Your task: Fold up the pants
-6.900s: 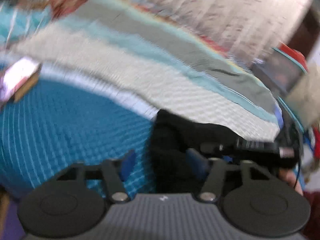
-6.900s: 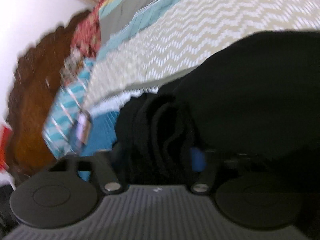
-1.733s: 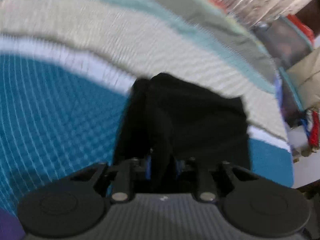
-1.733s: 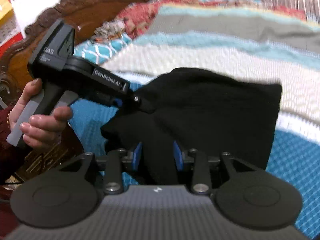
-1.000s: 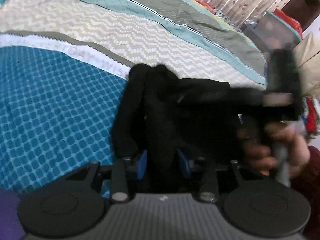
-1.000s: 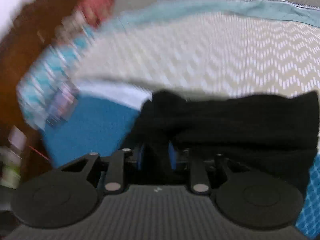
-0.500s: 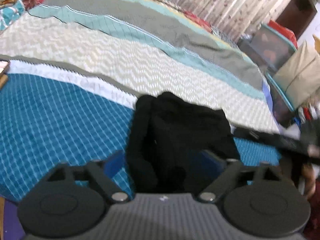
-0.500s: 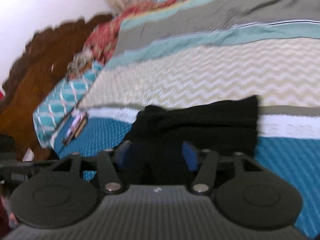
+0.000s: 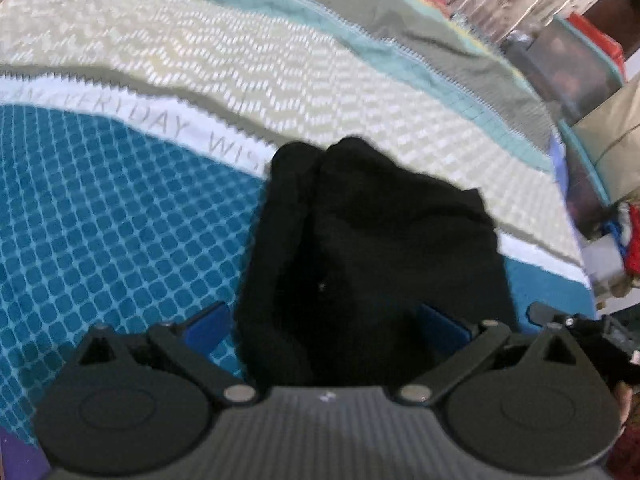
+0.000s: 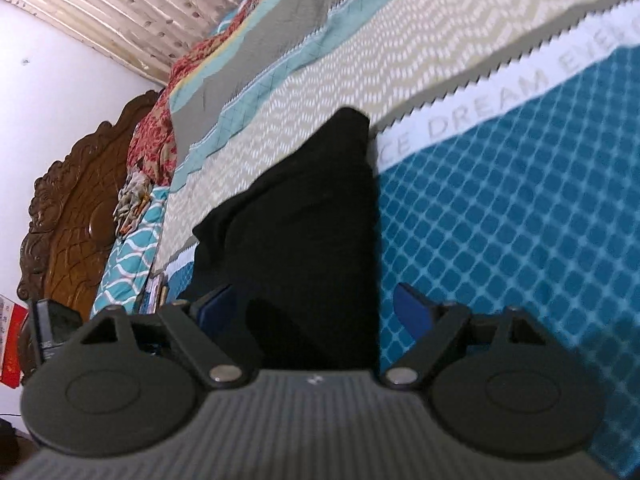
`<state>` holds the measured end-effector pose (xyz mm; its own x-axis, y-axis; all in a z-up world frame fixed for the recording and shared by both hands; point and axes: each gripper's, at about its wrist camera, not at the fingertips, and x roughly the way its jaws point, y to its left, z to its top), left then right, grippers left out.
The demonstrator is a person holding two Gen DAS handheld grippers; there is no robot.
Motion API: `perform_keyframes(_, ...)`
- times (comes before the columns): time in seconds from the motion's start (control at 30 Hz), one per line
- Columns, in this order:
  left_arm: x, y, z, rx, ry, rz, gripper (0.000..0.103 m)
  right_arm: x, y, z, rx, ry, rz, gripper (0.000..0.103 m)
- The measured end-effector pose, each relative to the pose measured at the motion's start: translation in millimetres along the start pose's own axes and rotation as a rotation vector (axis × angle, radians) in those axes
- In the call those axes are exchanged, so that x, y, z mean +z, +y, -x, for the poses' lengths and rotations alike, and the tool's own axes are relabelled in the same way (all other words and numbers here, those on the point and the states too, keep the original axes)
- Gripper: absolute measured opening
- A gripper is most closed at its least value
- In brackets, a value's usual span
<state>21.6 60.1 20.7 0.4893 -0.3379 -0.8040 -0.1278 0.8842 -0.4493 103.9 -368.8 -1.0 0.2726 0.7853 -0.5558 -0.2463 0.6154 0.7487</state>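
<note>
The black pants lie folded in a thick bundle on the bedspread, across the teal checked part and the white lettered band. My left gripper is open wide; its blue pads stand clear on either side of the bundle's near end. In the right wrist view the same pants run away from me toward the chevron band. My right gripper has its jaws opening, with the pants' near edge lying between the blue fingers and no pad pressing on it.
The striped bedspread fills most of both views. A carved wooden headboard and patterned pillows lie at the left of the right wrist view. Boxes and bags are stacked beyond the bed's far right side. Curtains hang behind.
Both grippers were shut on the pants' folds a second ago; both have let go and spread their jaws. The bundle now rests on the bed, and the right view has swung round.
</note>
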Motion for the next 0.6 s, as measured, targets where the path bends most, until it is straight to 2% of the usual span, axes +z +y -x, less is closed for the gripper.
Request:
perform_keyframes(0.1, -5, 9, -10, -0.017, 0.032, 0.034, 0.103, -1, 0, -12, 0.02, 0.04, -0.001, 0.088)
perform_keyframes(0.2, -11, 17, -9, -0.054, 0.02, 0.069, 0.103, 1, 7, -19, 0.033, 0.058, 0.02, 0.092)
perform_keyframes(0.33, -10, 20, -17, -0.147, 0.031, 0.127, 0.103, 7, 5, -30, 0.049, 0.056, 0.022, 0.094)
perform_keyframes(0.4, -9, 12, -27, -0.187, 0.035, 0.118, 0.099, 12, 5, -38, 0.053, 0.054, 0.002, 0.095)
perform_keyframes(0.43, -9, 4, -32, -0.158, 0.02, 0.093, 0.096, 15, 8, -43, 0.046, 0.066, 0.011, 0.085)
perform_keyframes(0.47, -8, -2, -34, -0.127, 0.009, 0.074, 0.089, 18, 16, -49, 0.046, 0.091, 0.033, 0.058)
perform_keyframes(0.53, -6, -12, -30, -0.095, -0.008, 0.051, 0.074, 20, 33, -51, 0.007, 0.093, 0.088, 0.049)
perform_keyframes(0.57, -2, -16, -23, -0.099, -0.019, 0.042, 0.062, 21, 42, -48, 0.008, 0.084, 0.136, 0.044)
perform_keyframes(0.6, 1, -19, -15, -0.114, -0.037, 0.024, 0.057, 23, 52, -42, 0.02, 0.07, 0.187, 0.042)
